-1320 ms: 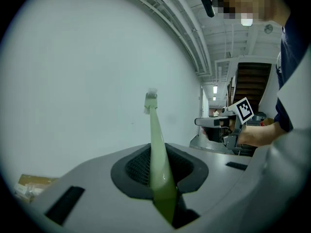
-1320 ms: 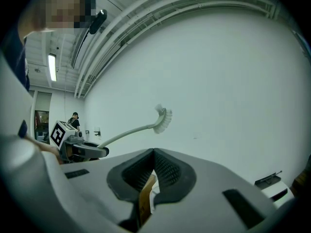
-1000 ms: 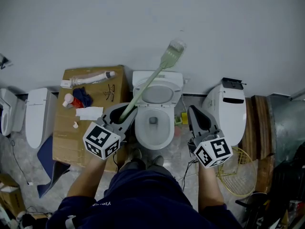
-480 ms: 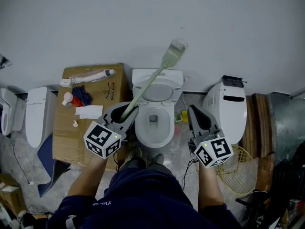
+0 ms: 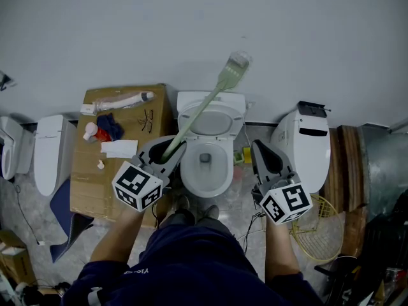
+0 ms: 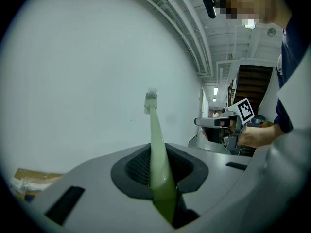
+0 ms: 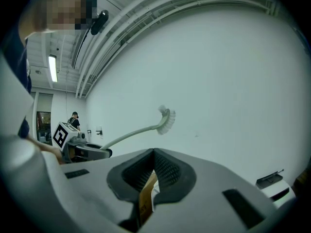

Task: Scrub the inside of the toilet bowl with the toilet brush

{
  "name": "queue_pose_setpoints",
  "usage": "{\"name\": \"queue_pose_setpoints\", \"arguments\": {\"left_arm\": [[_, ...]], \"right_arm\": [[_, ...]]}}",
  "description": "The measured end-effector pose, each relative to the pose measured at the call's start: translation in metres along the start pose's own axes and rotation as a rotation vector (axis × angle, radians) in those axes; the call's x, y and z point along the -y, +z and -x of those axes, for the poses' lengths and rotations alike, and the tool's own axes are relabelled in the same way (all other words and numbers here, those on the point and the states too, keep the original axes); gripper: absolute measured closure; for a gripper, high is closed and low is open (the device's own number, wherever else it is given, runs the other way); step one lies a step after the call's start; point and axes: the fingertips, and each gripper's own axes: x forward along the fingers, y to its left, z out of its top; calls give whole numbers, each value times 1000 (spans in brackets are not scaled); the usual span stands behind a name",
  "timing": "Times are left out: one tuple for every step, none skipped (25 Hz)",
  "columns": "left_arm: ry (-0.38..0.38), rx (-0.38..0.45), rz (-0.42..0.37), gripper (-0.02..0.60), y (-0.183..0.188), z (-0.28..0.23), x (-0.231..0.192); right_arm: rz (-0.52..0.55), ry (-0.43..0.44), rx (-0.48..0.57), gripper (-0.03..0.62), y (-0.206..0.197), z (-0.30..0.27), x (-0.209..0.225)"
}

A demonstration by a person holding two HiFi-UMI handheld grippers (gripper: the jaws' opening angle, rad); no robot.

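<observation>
Gripping the brush [image 5: 196,115] by its green handle, the left gripper [image 5: 168,152] has its jaws clamped on the shaft; the left gripper view shows the handle running up between both pads. The brush slants toward 1 o'clock, its bristle head [image 5: 233,67] raised against the wall [image 5: 191,30], high above the bowl [image 5: 187,171] and not touching it. The bowl stands open between the two grippers. At 3 o'clock of the bowl, the right gripper [image 5: 265,155] holds nothing, its jaws drawn together to a thin slit. A cardboard box [image 5: 86,177] lies at 9 o'clock of the bowl.
</observation>
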Motion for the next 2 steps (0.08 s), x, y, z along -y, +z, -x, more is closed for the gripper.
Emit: {"name": "queue_pose_setpoints", "arguments": {"left_arm": [[0,1,0,503,0,0,0],[0,2,0,503,0,-1,0]], "right_arm": [[1,1,0,590,0,0,0],[2,2,0,589,0,0,0]]}}
